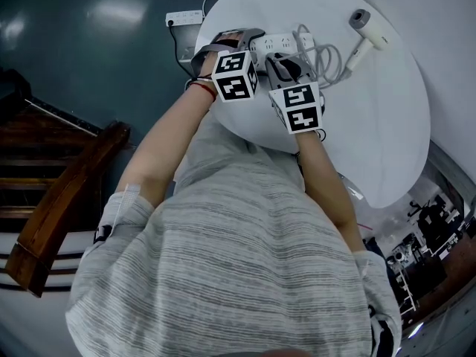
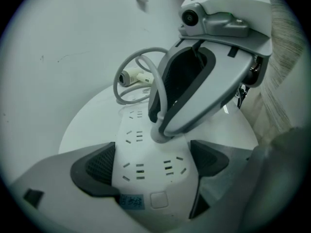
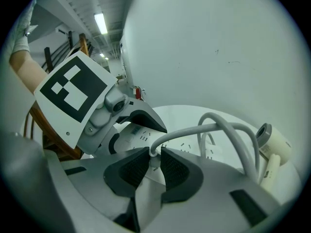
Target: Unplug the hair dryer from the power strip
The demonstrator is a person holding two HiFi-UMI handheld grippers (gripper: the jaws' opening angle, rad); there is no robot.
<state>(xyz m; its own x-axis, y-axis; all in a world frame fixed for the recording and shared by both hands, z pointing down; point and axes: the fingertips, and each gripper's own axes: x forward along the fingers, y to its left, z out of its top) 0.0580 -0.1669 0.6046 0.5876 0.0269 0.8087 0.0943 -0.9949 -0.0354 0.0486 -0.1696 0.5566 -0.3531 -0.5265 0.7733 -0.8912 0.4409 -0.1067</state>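
A white power strip (image 1: 285, 44) lies near the round table's far edge. My left gripper (image 2: 151, 163) is shut on its near end, one dark pad (image 2: 96, 169) against each long side. The hair dryer's white plug (image 2: 159, 134) stands in a socket in the middle of the strip. My right gripper (image 3: 154, 163) is shut on that plug (image 3: 153, 151), with the grey cord (image 3: 228, 125) looping away from it. The white hair dryer (image 1: 368, 30) lies on the table to the right, beyond the coiled cord (image 1: 324, 60). Both marker cubes show in the head view, the left one (image 1: 236, 75) and the right one (image 1: 297, 107).
The white round table (image 1: 372, 125) ends close behind the strip. A second power strip (image 1: 184, 18) lies on the dark floor to the left. A wooden stair rail (image 1: 67, 199) stands at the far left. Benches with equipment (image 1: 428, 222) fill the lower right.
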